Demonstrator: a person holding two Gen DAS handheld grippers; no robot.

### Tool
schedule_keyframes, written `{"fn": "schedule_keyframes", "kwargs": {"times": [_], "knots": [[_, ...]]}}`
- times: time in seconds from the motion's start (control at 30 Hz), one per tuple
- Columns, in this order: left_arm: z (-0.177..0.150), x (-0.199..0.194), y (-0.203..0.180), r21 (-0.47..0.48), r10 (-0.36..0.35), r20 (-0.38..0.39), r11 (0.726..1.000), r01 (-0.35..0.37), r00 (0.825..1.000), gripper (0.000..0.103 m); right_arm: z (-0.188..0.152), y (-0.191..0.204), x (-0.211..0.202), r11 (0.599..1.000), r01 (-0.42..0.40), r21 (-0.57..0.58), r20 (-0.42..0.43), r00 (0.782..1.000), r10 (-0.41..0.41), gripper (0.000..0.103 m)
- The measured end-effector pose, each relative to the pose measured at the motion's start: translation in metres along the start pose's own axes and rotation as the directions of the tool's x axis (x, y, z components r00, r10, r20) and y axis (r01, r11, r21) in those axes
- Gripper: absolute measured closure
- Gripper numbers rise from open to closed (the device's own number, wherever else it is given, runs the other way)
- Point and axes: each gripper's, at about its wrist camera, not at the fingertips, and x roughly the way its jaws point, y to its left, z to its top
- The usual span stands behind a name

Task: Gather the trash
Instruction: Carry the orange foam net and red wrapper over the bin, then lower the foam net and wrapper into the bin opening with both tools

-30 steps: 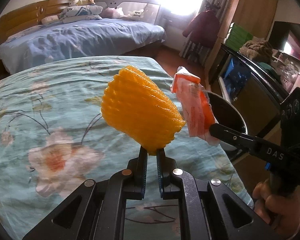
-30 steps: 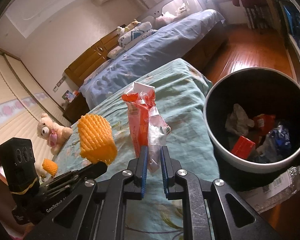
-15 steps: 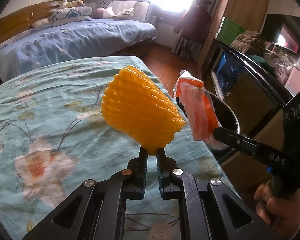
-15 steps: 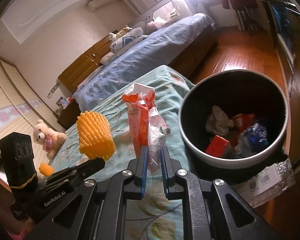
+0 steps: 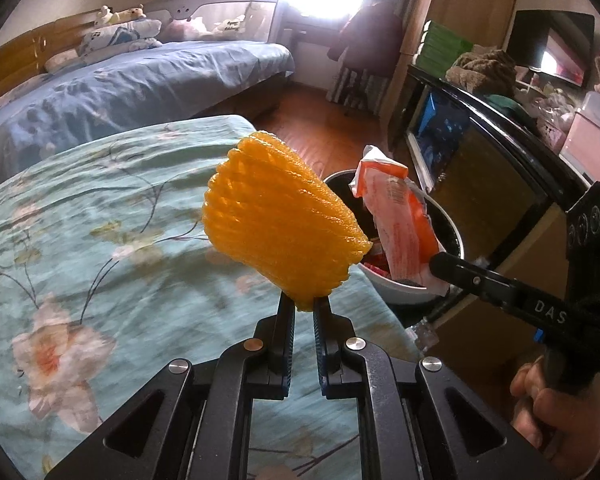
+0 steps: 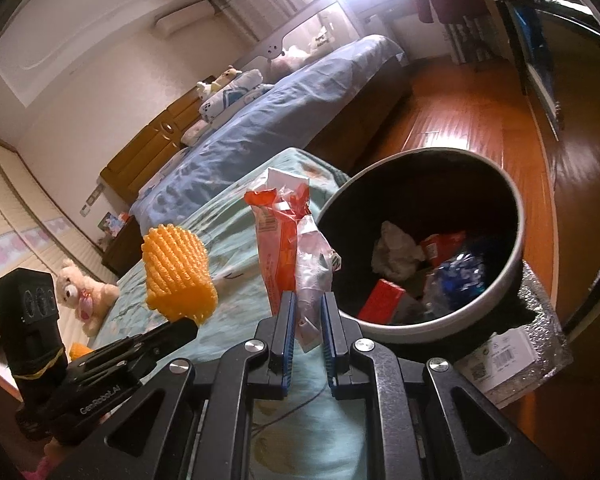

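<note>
Right wrist view shows your right tongs clamped on the lower end of an orange-and-clear snack wrapper, which stands upright above the edge of the bed with the floral cover, just beside the round trash bin. That bin sits on the floor against the bed and holds a crumpled white tissue, a red box, a red packet and crinkled blue plastic. Your left tongs are pinched on the bottom edge of an orange foam fruit net, held up over the bed near the bin's rim. A clear bag with a barcode label lies on the floor beside the bin.
</note>
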Motion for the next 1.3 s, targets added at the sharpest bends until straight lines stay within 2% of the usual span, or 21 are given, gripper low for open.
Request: {"fn": "schedule_keyframes", "kwargs": {"times": [0.47,1.3], "knots": [[0.008,0.014,-0.021,0.043,-0.018,-0.009,0.999,0.018,1.0,0.095,0.005,-0.022,-0.012,0.999,0.038,0.031,0.022,0.999,-0.038,0.09],[0.014,0.029,-0.04,0.082,-0.034,-0.019,0.996,0.035,0.999,0.095,0.01,-0.033,-0.02,0.996,0.064,0.055,0.049,0.997,-0.066,0.092]]}}
